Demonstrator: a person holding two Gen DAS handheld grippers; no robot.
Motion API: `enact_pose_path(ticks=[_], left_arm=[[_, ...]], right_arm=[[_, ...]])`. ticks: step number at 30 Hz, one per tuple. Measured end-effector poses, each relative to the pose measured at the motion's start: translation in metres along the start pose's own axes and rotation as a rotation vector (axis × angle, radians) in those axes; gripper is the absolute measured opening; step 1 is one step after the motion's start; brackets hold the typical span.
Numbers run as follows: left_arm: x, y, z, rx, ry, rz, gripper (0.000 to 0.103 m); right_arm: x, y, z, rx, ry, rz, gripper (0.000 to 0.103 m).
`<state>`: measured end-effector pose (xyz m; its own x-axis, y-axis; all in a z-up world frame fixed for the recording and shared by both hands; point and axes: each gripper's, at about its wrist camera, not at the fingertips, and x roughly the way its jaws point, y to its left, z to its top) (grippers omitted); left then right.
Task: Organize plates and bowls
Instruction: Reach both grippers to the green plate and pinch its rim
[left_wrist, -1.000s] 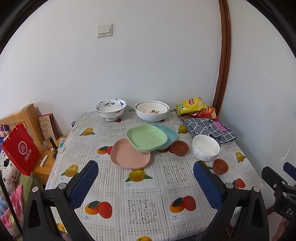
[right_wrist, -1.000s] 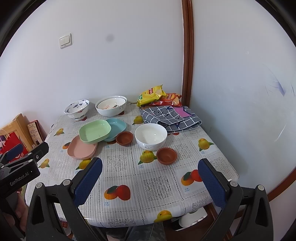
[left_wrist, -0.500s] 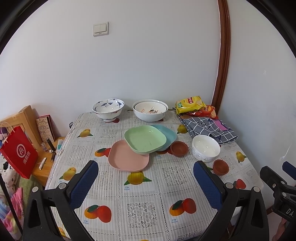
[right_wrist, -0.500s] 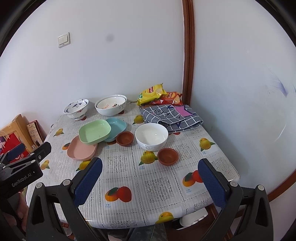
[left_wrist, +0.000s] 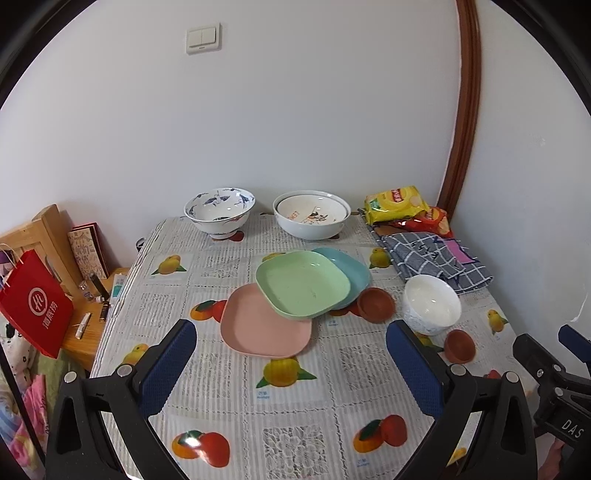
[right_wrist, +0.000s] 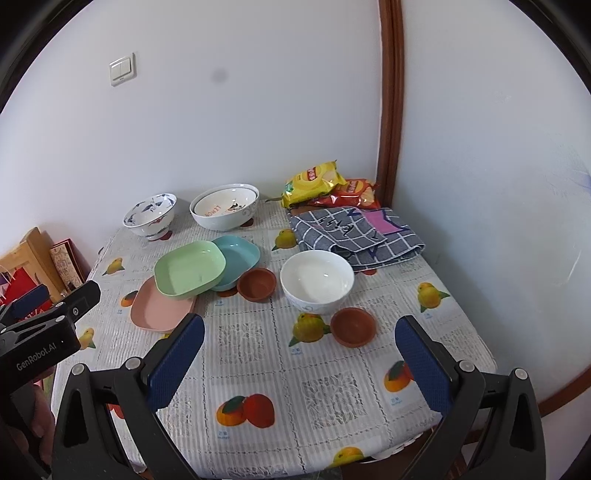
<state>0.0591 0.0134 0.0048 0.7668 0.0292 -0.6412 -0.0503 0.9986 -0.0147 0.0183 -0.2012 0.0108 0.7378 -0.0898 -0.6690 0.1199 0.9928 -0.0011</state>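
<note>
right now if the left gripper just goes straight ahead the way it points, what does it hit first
Probably the pink plate: it lies nearest, roughly centred ahead of the open left gripper, with the green plate overlapping its far edge. Depth is unclear; a steeper line would meet the tablecloth first.

I am looking at plain white walls (left_wrist: 332, 110) meeting in a corner, where a brown wooden trim (left_wrist: 467, 110) is running upward. A light switch (left_wrist: 204, 38) is sitting high on the wall, and daylight is falling evenly over the desk (right_wrist: 332, 398) with its fruit-print cloth. A wooden side cabinet (left_wrist: 40, 229) is standing to the left.
</note>
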Motion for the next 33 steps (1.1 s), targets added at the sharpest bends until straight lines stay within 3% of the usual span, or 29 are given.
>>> enact_pose_path(ticks=[8, 18, 23, 28, 33], left_arm=[[0.052, 0.019, 0.016, -0.031, 0.058, 0.050, 0.103], [0.121, 0.037, 0.032, -0.074, 0.149, 0.048, 0.100], [0.157, 0.041, 0.035, -0.079, 0.186, 0.023, 0.093], [0.188, 0.039, 0.037, -0.051, 0.211, 0.031, 0.093], [0.222, 0.038, 0.039, -0.045, 0.245, 0.012, 0.085]], right_arm=[[0.061, 0.017, 0.024, -0.029, 0.012, 0.012, 0.102], [0.127, 0.045, 0.050, -0.075, 0.065, 0.114, 0.101], [0.164, 0.057, 0.053, -0.091, 0.106, 0.136, 0.092], [0.203, 0.063, 0.054, -0.057, 0.167, 0.173, 0.074], [0.235, 0.073, 0.053, -0.040, 0.214, 0.219, 0.067]])
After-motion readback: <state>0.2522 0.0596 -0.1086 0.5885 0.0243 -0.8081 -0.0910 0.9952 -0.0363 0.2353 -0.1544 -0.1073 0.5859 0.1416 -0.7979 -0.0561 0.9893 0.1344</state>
